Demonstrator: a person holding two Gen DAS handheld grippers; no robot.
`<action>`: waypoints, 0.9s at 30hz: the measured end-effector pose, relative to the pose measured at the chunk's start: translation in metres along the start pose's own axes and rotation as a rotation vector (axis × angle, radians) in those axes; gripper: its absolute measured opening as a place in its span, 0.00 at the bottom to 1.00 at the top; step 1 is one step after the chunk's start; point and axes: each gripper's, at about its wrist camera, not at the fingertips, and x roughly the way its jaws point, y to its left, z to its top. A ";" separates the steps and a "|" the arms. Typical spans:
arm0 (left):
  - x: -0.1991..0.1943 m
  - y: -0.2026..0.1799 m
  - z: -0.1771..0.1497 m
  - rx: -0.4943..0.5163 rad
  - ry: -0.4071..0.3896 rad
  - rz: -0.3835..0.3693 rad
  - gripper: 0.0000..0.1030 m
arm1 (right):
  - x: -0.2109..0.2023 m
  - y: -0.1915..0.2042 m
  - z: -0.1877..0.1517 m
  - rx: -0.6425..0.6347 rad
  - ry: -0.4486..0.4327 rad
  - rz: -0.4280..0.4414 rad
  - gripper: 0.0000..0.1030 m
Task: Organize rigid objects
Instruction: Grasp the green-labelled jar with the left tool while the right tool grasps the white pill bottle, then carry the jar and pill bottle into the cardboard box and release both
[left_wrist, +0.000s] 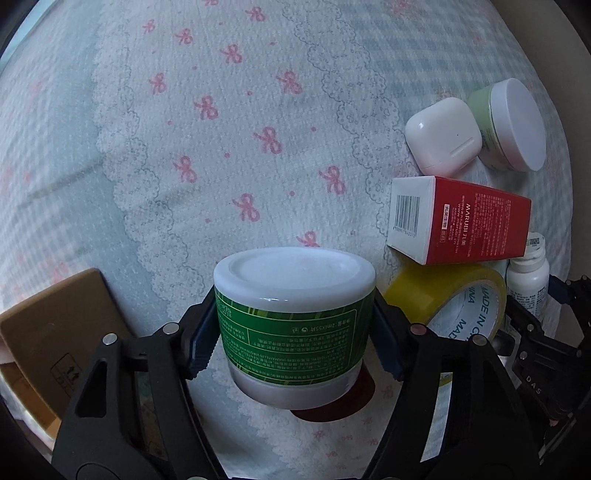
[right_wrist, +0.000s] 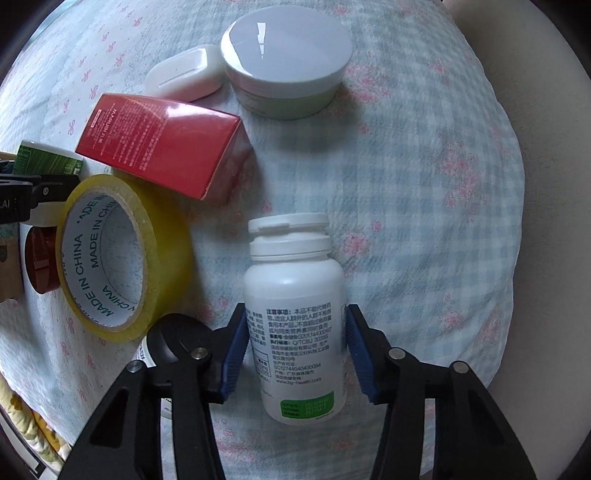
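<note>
A white jar with a green label (left_wrist: 291, 277) stands on the bedcover between the fingers of my left gripper (left_wrist: 295, 332). Both blue pads press on its sides, so that gripper is shut on it. A white pill bottle (right_wrist: 291, 280) with printed text lies on the checked cloth, cap pointing away. My right gripper (right_wrist: 295, 339) is shut on it, one blue pad against each side of its body. The same bottle (left_wrist: 526, 280) shows at the right edge of the left wrist view. The green-labelled jar (right_wrist: 48, 158) peeks in at the far left of the right wrist view.
Between the two grippers lie a yellow tape roll (right_wrist: 162, 236), a red box (right_wrist: 166, 147), a white earbud case (right_wrist: 184, 74) and a pale green jar with a white lid (right_wrist: 284, 55). A dark red cap (right_wrist: 40, 266) lies near the tape. A brown cardboard box (left_wrist: 55, 332) sits at the left.
</note>
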 end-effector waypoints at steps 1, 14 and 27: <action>0.000 -0.001 -0.001 0.001 -0.004 -0.001 0.66 | 0.000 0.000 -0.001 0.002 -0.003 -0.001 0.46; -0.079 -0.015 -0.032 0.028 -0.136 -0.008 0.66 | -0.065 -0.026 -0.008 0.105 -0.085 0.034 0.45; -0.229 0.033 -0.101 -0.039 -0.365 -0.051 0.66 | -0.208 0.004 -0.036 0.139 -0.282 0.113 0.45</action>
